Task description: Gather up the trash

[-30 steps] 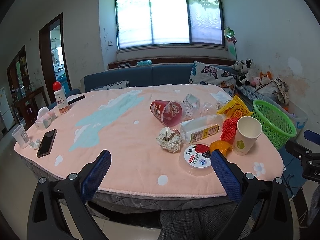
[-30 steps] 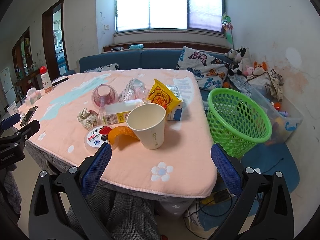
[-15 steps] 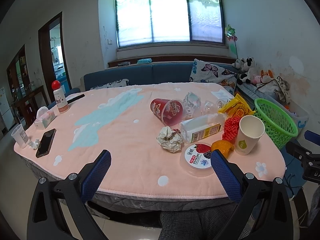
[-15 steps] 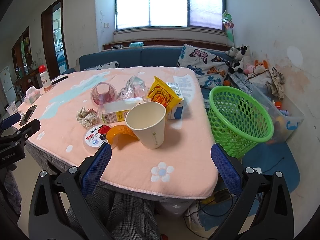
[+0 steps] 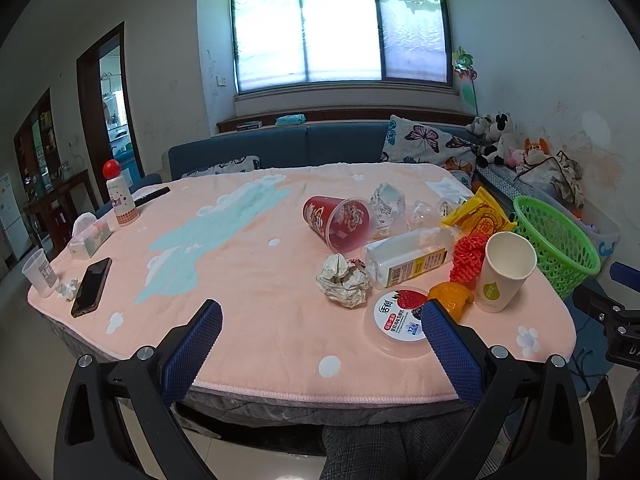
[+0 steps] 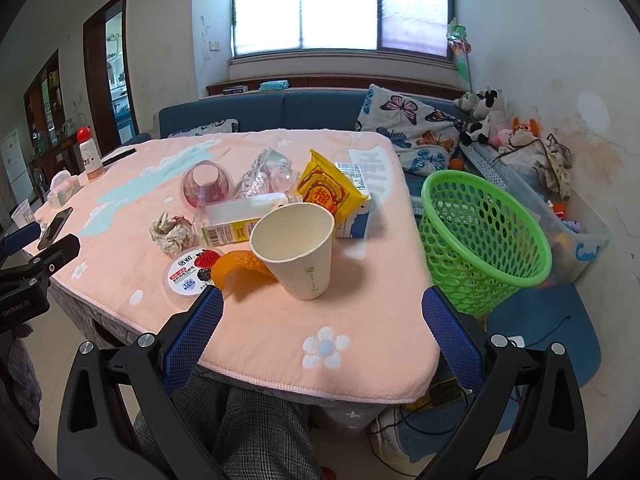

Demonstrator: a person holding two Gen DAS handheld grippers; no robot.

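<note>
Trash lies on the pink table: a white paper cup (image 6: 296,250) standing upright, an orange peel (image 6: 236,266), a round yogurt lid (image 6: 188,272), a crumpled paper ball (image 5: 343,280), a clear bottle on its side (image 5: 412,258), a red cup on its side (image 5: 340,224), a yellow snack bag (image 6: 328,188) and a red net (image 5: 468,258). A green basket (image 6: 480,236) stands beside the table's right edge. My left gripper (image 5: 320,340) is open and empty at the near edge. My right gripper (image 6: 322,330) is open and empty, just short of the paper cup.
On the table's left side lie a phone (image 5: 92,286), a clear plastic cup (image 5: 38,274), a tissue box (image 5: 88,236) and a red-capped bottle (image 5: 118,196). A blue sofa (image 5: 304,146) runs behind the table. A bin of toys (image 6: 568,216) stands behind the basket.
Both grippers have drifted slightly toward the table and stay open. Nothing on the table has moved.
</note>
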